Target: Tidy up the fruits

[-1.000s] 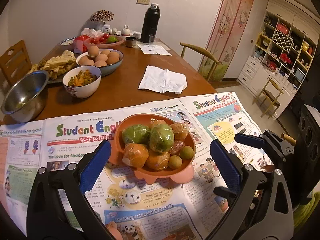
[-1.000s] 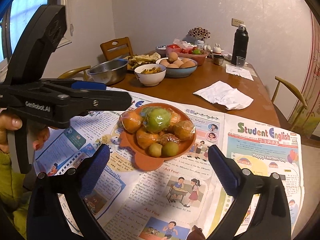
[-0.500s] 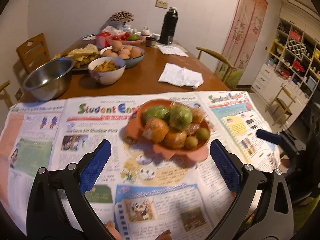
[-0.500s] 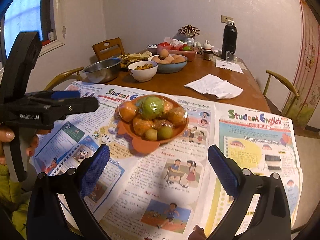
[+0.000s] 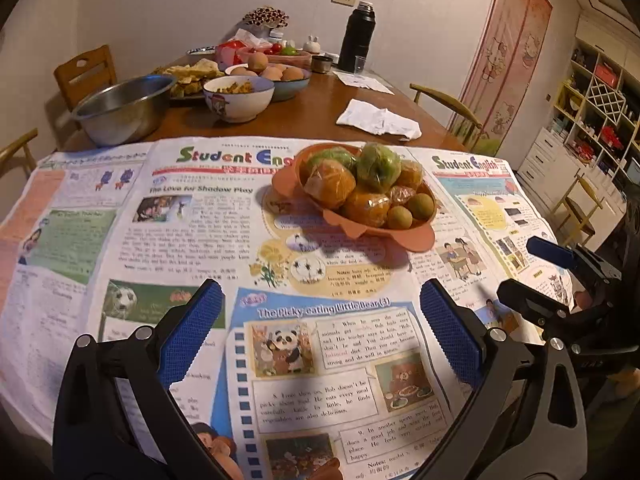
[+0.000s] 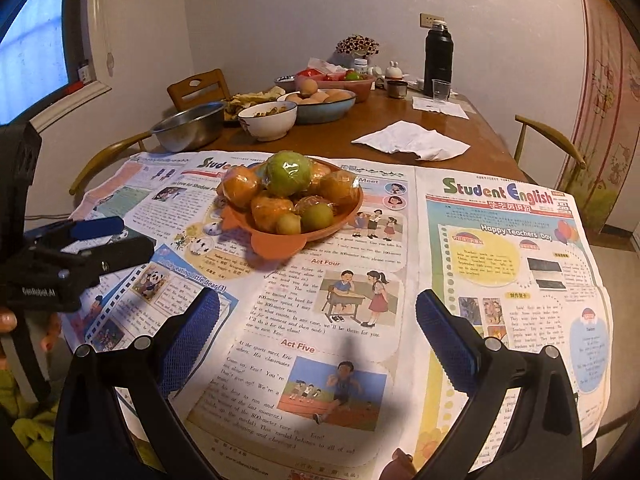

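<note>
An orange plastic bowl stands on newspaper spread over the near end of the table. Piled in it are wrapped oranges, wrapped green fruits and small green-brown ones. My left gripper is open and empty, well short of the bowl and left of it. Equally empty, my right gripper is open with the bowl ahead, slightly left. Each gripper shows at the edge of the other's view.
Farther back on the wooden table are a steel bowl, a white bowl of food, a blue bowl of eggs, a black flask, a plastic cup and a crumpled white cloth. Chairs ring the table.
Both grippers have drawn back from the bowl toward the table's near edge. The left one also shifted left, so the bowl now lies to its right. Both stay open.
</note>
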`<state>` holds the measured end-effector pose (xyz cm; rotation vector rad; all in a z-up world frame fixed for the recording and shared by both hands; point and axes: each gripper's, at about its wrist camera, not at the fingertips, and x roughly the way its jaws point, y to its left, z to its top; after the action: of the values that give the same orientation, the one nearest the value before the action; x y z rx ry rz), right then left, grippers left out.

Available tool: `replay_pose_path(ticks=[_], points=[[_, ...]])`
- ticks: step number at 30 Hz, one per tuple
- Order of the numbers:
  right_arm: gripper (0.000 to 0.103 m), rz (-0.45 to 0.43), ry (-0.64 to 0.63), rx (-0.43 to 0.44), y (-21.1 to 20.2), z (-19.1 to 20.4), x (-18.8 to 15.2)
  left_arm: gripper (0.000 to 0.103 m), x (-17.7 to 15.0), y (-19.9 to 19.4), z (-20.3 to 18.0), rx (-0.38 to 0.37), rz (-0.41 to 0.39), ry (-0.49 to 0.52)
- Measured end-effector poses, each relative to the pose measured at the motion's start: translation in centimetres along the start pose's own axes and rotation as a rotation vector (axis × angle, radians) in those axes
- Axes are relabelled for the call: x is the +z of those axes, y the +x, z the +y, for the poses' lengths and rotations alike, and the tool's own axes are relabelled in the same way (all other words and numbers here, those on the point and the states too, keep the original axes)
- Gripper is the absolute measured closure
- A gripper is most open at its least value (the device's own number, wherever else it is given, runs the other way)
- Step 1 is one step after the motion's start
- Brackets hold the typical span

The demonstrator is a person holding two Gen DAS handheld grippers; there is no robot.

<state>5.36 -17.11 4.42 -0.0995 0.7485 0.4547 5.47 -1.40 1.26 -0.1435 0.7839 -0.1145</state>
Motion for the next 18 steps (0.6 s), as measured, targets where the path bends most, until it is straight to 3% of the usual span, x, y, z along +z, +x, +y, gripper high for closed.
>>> replay_pose_path(ticks=[18], points=[[0.005, 0.01, 0.006, 0.024, 0.46, -0.42, -0.01, 0.01, -0.62, 0.7, -0.47, -0.005, 0.025, -0.005]])
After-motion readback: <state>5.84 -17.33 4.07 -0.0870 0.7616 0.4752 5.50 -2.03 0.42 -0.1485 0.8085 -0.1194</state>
